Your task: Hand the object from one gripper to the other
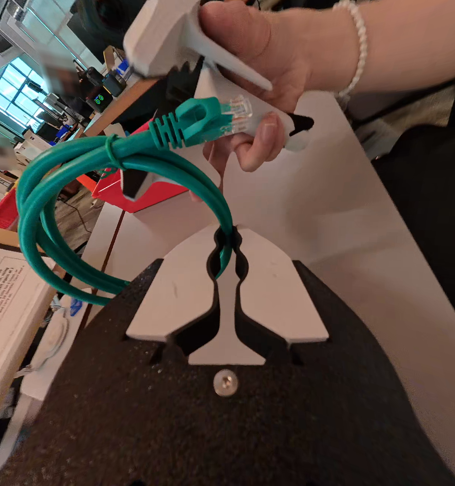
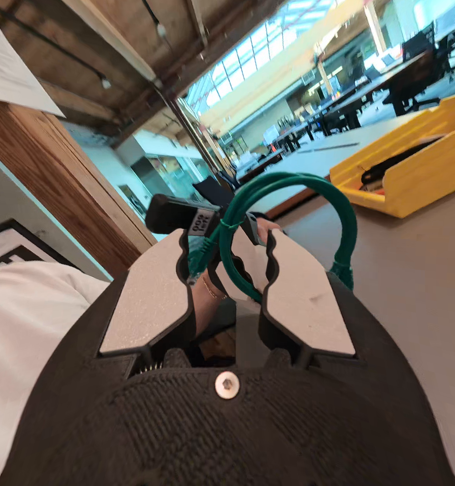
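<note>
Nearest the left wrist camera, we find the left gripper (image 1: 227, 236) with its jaws clenched on one strand of a coiled green Ethernet cable (image 1: 71, 210), pinched at the fingertips. We observe the coil standing up and to the left of the grip, clear of the white table (image 1: 326, 210), bound by a thin green twist tie (image 1: 110, 151). One green-booted connector (image 1: 202, 121) with a clear plug juts from the top of the coil toward a hand (image 1: 268, 60) wearing a beaded bracelet (image 1: 360, 47); that hand grips a white handle. Beyond the coil we record a red bin (image 1: 142, 197) on the table. From the right wrist camera, we find the right gripper (image 2: 227, 238) with its jaws released and spread wide; the cable coil (image 2: 347, 210) sits in the gap between the fingers, and we cannot tell whether it touches either one. Behind the coil we note the left gripper's dark body (image 2: 173, 213). Farther right, a yellow bin (image 2: 405, 184) rests on the table.
</note>
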A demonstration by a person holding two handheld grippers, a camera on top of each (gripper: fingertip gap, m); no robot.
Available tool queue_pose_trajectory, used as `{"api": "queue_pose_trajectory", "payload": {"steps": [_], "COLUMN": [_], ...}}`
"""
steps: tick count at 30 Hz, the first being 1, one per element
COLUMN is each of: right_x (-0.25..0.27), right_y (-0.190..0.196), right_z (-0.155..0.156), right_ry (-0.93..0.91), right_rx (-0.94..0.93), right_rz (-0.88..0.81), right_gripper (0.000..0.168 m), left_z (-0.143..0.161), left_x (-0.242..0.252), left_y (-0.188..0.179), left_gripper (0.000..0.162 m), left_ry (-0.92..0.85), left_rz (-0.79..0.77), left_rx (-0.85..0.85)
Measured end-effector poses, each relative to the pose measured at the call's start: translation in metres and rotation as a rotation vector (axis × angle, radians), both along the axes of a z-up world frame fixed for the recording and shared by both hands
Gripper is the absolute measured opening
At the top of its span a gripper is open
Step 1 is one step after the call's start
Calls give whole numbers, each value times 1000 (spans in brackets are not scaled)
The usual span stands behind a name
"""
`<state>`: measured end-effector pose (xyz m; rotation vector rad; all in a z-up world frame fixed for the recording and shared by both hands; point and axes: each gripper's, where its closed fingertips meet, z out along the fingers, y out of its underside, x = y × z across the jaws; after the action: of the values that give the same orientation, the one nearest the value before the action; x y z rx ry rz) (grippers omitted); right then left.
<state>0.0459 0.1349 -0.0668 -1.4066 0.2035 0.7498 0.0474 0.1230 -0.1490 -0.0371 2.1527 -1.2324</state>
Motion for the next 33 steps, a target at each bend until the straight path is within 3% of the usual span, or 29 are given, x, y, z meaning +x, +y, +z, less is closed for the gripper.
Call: {"api": "queue_pose_trajectory", "payload": {"steps": [2, 4, 12, 16, 19, 22, 28, 33], "right_x": [0, -2, -5, 14, 38, 49, 44, 37], "right_y": [5, 6, 3, -5, -13, -18, -16, -15], "right_z": [-8, -10, -12, 9, 23, 28, 32, 33], "right_ry": [-47, -94, -200, -211, -158, -69, 33, 91], "right_rx": [-43, -33, -12, 95, 193, 261, 301, 297], "right_rz": [-32, -30, 5, -135, -312, -395, -384, -302], "right_gripper": [49, 20, 15, 14, 13, 13, 13, 13], "left_z": [-7, -13, -14, 13, 44, 69, 83, 77], "left_x": [1, 3, 8, 20, 20, 20, 24, 32], "left_y": [0, 2, 3, 15, 14, 4, -14, -9], "left_gripper": [5, 5, 7, 37, 44, 43, 39, 37], "left_ry": [-19, -20, 6, -4, -118, -319, -648, -693], "left_rz": [3, 21, 67, 195, 257, 335, 512, 591], "left_rx": [63, 106, 67, -99, -186, -165, -46, 12]}}
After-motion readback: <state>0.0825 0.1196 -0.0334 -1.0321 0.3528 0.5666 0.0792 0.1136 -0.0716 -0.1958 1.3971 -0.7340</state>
